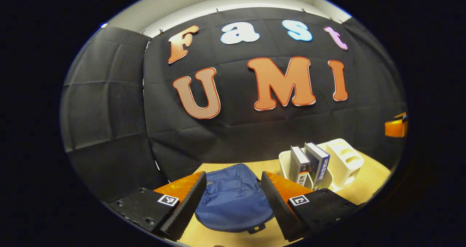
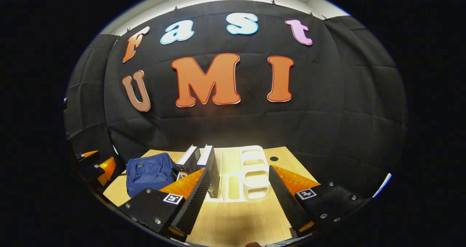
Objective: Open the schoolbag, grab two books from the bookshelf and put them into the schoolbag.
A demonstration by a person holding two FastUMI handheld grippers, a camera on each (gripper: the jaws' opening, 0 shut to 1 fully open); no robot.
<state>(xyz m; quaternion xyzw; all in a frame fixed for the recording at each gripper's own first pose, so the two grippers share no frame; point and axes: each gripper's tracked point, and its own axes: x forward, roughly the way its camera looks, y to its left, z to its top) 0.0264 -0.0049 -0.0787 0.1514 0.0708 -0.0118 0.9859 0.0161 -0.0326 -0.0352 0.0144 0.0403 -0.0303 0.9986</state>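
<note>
Schoolbag (image 1: 233,199) lies flat and apparently zipped on the table (image 2: 233,221), framed between the spread, empty fingers of the left gripper (image 1: 233,203), with the white bookshelf (image 2: 251,174) just beside it. Its soft cloth could bunch or slide if the zip is pulled with nothing pinning the bag down. The shelf holds two books (image 1: 309,163) leaning together in its near slots; the other compartments look empty. Lifting one may tip the other or drag the light shelf. The right gripper (image 2: 236,199), also open and holding nothing, faces the shelf. What the bag contains cannot be told.
</note>
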